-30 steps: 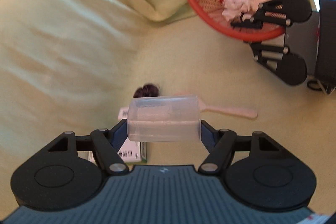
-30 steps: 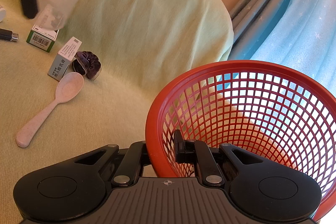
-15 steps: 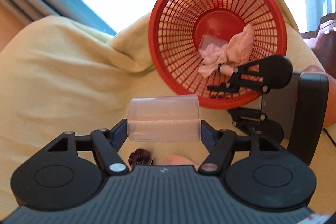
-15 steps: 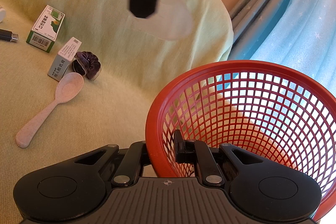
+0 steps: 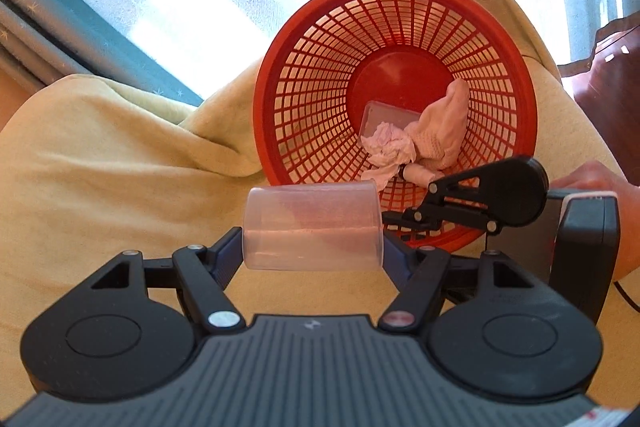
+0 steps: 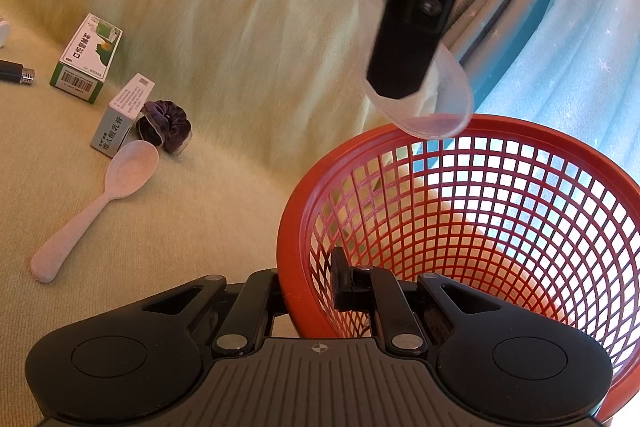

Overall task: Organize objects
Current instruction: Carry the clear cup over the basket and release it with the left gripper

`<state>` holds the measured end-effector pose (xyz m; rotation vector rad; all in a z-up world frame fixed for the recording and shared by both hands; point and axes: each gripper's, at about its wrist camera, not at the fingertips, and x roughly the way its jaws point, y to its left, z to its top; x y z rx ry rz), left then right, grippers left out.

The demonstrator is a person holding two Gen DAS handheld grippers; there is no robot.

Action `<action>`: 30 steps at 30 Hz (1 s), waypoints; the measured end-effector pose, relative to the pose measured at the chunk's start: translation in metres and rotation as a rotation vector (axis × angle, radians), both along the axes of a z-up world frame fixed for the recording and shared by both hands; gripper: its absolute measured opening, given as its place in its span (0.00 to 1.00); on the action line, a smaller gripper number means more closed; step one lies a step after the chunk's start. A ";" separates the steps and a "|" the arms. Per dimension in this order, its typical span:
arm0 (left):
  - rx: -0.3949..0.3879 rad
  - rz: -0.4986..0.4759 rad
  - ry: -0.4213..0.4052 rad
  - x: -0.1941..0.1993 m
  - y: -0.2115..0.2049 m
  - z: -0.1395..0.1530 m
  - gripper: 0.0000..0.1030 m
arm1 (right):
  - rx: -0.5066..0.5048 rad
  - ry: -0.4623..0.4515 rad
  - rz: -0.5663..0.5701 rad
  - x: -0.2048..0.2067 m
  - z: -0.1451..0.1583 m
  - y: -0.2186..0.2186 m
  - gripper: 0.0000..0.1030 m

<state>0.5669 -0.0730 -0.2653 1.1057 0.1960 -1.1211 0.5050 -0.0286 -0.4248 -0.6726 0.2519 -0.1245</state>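
Note:
My left gripper (image 5: 313,247) is shut on a clear plastic cup (image 5: 313,229) lying sideways between its pads. It hangs just in front of and above the rim of the red mesh basket (image 5: 304,75). From the right wrist view the cup (image 6: 444,95) hovers over the basket's far rim (image 6: 500,125). My right gripper (image 6: 310,285) is shut on the basket's near rim, one finger inside and one outside, tilting the basket. Inside lie pink cloths (image 5: 432,131) and a clear flat box (image 5: 380,115).
On the yellow-green cover (image 6: 180,227) lie a pink spoon (image 6: 104,199), a dark scrunchie (image 6: 166,125), two small cartons (image 6: 86,57) (image 6: 120,115) and a dark lighter-like item (image 6: 16,71). A blue curtain (image 6: 580,59) hangs behind. A hand (image 5: 588,183) holds the right gripper.
My left gripper carried the cup up off the cover and toward the basket, now hanging at its rim. The right gripper and basket stayed still.

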 end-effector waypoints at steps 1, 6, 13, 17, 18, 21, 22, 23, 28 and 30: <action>-0.003 -0.003 0.005 -0.001 -0.002 0.001 0.66 | 0.000 0.000 0.000 0.000 0.000 0.000 0.07; -0.020 -0.006 0.068 0.002 -0.014 0.003 0.66 | 0.003 0.000 -0.001 0.000 0.001 0.000 0.07; -0.034 -0.025 0.073 0.001 -0.028 0.002 0.66 | 0.004 0.000 -0.001 0.000 0.001 0.000 0.07; -0.057 -0.045 0.092 0.000 -0.039 0.001 0.66 | 0.004 0.000 -0.001 0.000 0.002 0.000 0.07; -0.064 -0.051 0.099 0.000 -0.042 0.001 0.66 | 0.004 0.000 -0.001 -0.001 0.001 0.000 0.07; -0.098 -0.074 0.132 -0.001 -0.056 -0.002 0.70 | 0.002 0.001 -0.001 0.000 0.002 0.000 0.06; -0.102 -0.069 0.140 -0.001 -0.062 -0.004 0.75 | 0.002 0.001 -0.001 0.000 0.002 0.000 0.06; -0.104 -0.065 0.141 -0.001 -0.067 -0.005 0.82 | 0.002 0.001 -0.001 -0.001 0.002 0.000 0.06; -0.116 -0.057 0.142 0.004 -0.063 -0.002 0.82 | 0.009 0.000 0.001 -0.001 0.003 -0.002 0.06; -0.111 -0.033 0.134 0.010 -0.054 0.001 0.82 | 0.007 0.001 0.002 -0.001 0.002 -0.001 0.07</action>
